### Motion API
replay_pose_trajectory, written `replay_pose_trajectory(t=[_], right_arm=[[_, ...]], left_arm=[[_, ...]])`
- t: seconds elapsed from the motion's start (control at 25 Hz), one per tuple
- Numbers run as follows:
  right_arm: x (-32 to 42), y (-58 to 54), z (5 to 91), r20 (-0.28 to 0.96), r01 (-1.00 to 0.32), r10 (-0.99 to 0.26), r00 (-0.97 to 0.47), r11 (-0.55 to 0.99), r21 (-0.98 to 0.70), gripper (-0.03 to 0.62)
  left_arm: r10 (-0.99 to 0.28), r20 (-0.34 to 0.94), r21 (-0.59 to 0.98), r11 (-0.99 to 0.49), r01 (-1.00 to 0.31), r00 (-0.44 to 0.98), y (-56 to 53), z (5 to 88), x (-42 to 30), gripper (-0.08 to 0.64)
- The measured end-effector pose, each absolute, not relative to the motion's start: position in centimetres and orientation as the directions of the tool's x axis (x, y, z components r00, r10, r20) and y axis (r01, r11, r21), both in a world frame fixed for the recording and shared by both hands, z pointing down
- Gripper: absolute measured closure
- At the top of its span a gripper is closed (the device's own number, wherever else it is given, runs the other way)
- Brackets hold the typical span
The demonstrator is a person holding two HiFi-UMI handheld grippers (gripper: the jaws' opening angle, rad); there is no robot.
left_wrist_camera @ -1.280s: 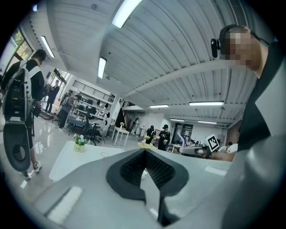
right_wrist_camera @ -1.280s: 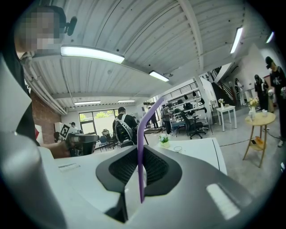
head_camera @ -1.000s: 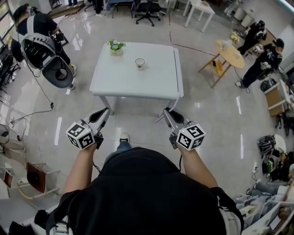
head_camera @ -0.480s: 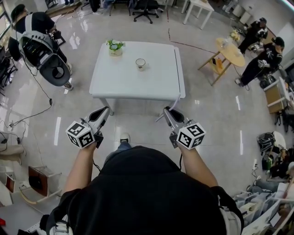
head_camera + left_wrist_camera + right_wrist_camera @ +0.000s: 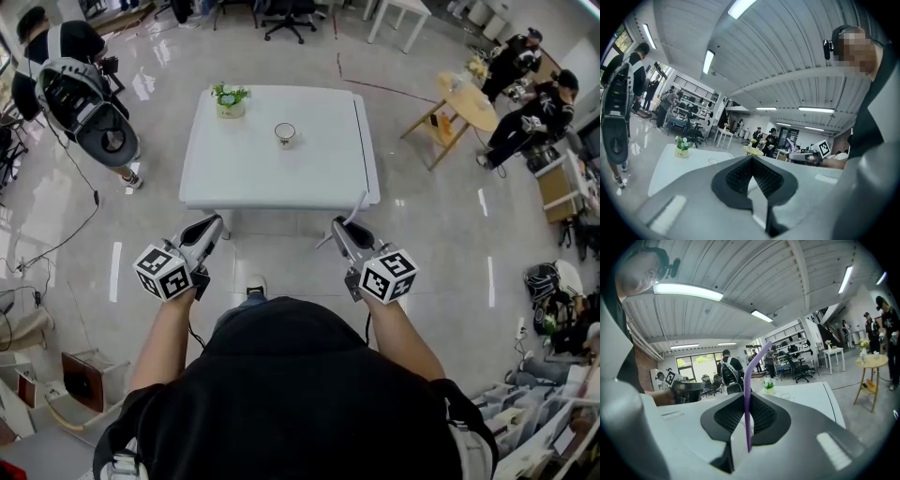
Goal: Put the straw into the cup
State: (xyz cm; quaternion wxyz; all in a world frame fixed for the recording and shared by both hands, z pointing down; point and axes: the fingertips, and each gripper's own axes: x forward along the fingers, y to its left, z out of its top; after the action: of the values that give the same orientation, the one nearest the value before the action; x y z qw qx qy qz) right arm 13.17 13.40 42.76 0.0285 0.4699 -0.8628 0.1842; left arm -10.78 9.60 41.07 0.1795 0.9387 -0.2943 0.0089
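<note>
Well, on my left the grey left gripper [image 5: 214, 223] hangs with its jaws pressed together on nothing. Ahead, on the square white table [image 5: 281, 187], a small green potted plant [image 5: 228, 97] stands left of the small white ceramic cup [image 5: 285, 132], well apart, so the cup's mouth looks unobstructed. My grey right gripper [image 5: 337, 226] pinches the thin purple plastic straw [image 5: 747, 394] low on its stem. I judge the straw light, springy and easily crushed, so a gentle low hold suits it.

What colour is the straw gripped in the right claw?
Purple. The straw shows best in the right gripper view, close up and well lit.
</note>
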Motion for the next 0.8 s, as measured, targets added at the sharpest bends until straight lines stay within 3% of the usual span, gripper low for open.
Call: replay_pose_trajectory(t=[0.8], right_arm=[[12.4, 5.7, 43.6, 0.241, -0.842, -0.819, -0.52, 0.446, -0.303, 0.534]], left_arm=[[-0.5, 0.143, 0.334, -0.788, -0.517, 0.854, 0.5, 41.6, -10.8, 0.56]])
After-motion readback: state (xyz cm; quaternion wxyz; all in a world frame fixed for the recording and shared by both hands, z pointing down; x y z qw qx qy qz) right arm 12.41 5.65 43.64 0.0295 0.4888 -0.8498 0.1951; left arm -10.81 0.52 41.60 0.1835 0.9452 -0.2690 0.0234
